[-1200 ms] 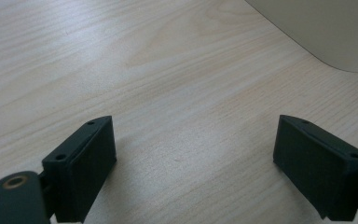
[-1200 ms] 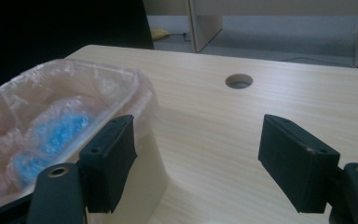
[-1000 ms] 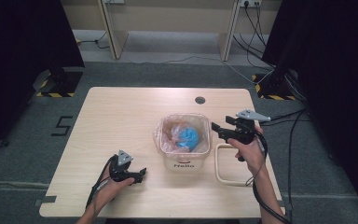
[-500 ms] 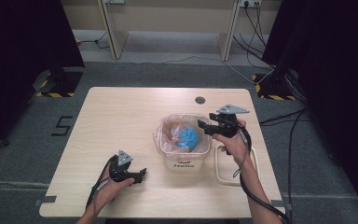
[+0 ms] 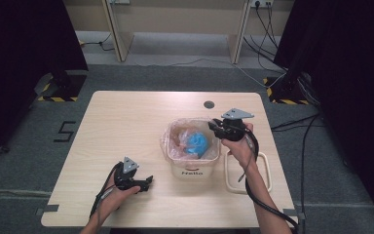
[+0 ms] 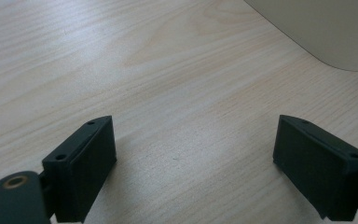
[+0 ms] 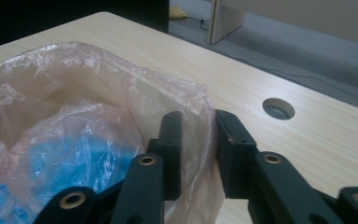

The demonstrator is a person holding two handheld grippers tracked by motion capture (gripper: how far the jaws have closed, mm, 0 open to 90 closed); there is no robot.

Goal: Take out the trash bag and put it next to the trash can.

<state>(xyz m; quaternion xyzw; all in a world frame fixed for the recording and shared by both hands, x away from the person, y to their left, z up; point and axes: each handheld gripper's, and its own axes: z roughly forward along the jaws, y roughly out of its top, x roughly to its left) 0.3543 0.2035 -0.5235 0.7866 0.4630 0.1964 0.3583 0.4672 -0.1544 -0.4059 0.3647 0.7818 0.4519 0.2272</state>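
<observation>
Right gripper (image 5: 217, 126) is now found at the right rim of the bin (image 5: 193, 168), having been brought in from the right of it over the last second; a second ago it was held apart from the rim, over the table beside the bin. In the right gripper view the jaws are seen straddling the rim, one inside and one outside, with the pink bag liner (image 7: 121, 88) pinched or nearly pinched between them. A narrow gap is visible between the jaws, so full closure on the plastic cannot be told for certain; the film does appear caught.

Bin is placed right of table centre, liner draped over its rim, a blue crumpled item (image 5: 197, 144) lying inside the bag. A cream lid-like frame (image 5: 265, 170) lies on the table (image 5: 126, 122) just right of the bin, under the right forearm.

Left gripper (image 5: 143, 183) is unchanged: rested on the near left part of the table, jaws spread wide, nothing between them; the bin wall is glimpsed at the far right corner of the left gripper view.

Judgement: the approach is finished and the grasp on the liner edge is being made. The liner is probably about to be lifted off or gathered. Thin film may slip or tear if pulled sharply.
</observation>
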